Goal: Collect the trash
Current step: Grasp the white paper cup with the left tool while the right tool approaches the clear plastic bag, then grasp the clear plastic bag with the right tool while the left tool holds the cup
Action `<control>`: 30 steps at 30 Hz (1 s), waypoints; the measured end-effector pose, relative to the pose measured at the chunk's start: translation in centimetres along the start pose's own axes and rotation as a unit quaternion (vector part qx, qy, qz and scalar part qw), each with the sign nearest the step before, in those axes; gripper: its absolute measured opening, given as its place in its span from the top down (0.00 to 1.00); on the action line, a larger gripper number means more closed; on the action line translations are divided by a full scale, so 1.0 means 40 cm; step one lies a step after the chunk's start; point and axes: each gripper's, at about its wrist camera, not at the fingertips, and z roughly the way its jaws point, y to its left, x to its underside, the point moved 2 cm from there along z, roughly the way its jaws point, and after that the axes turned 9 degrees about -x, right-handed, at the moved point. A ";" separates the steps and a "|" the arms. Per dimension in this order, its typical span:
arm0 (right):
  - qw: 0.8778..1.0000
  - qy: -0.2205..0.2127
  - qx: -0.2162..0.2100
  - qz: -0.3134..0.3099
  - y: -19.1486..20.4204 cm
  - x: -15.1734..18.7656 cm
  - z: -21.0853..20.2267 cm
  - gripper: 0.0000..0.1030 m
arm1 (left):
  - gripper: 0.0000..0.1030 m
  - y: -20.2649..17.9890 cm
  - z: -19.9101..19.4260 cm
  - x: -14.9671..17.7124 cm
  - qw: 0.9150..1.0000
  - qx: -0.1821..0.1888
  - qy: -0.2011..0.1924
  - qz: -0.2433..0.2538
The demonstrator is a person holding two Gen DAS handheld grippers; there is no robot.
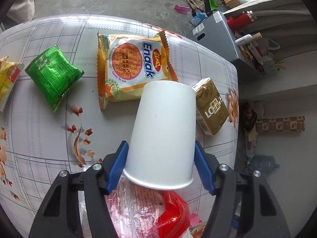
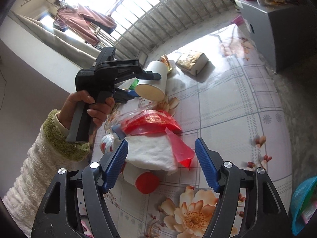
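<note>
Blue ribbed pads of the left gripper (image 1: 160, 158) bracket a white paper cup (image 1: 164, 129) lying on its side on the table (image 1: 39, 134). Its left pad looks pressed to the cup's wall near the rim; its right pad stands at the wall's edge, and contact there cannot be told. Below the rim lies a heap of clear and red plastic wrapping (image 1: 172, 214).

Left to right in that view, four sealed things lie on the floral tablecloth: one yellow packet (image 1: 8, 79) cut off by the frame edge, one green foil packet (image 1: 52, 76), one orange "Enaak" noodle packet (image 1: 128, 67) partly behind the cup, and one gold carton (image 1: 212, 107) just to the cup's right.

From the right wrist camera, a hand (image 2: 85, 109) in a fleecy cream sleeve (image 2: 39, 158) grips the left tool's handle, with the cup (image 2: 154, 83) between its fingers. The right gripper (image 2: 161, 164) stands well open; its left pad seems to touch a white cloth-like wad (image 2: 150, 154), while its right pad is clear of everything. One piece of red film (image 2: 178, 148) lies on the wad, one red-capped white bottle (image 2: 142, 178) pokes out below it, and one turquoise basket (image 2: 301, 204) sits at far right.
</note>
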 end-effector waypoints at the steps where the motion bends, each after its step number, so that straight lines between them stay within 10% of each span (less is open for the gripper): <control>1: 1.000 0.003 -0.007 -0.004 0.011 -0.006 0.002 0.35 | 0.39 0.001 -0.005 0.003 1.000 0.006 -0.001 0.001; 19: 0.988 0.106 -0.110 -0.024 0.187 -0.077 0.212 0.52 | 0.40 0.126 -0.180 0.054 0.993 0.090 -0.065 -0.027; 30: 0.989 0.113 -0.087 -0.027 0.229 -0.068 0.225 0.57 | 0.40 0.220 -0.346 0.152 0.977 0.160 -0.134 -0.044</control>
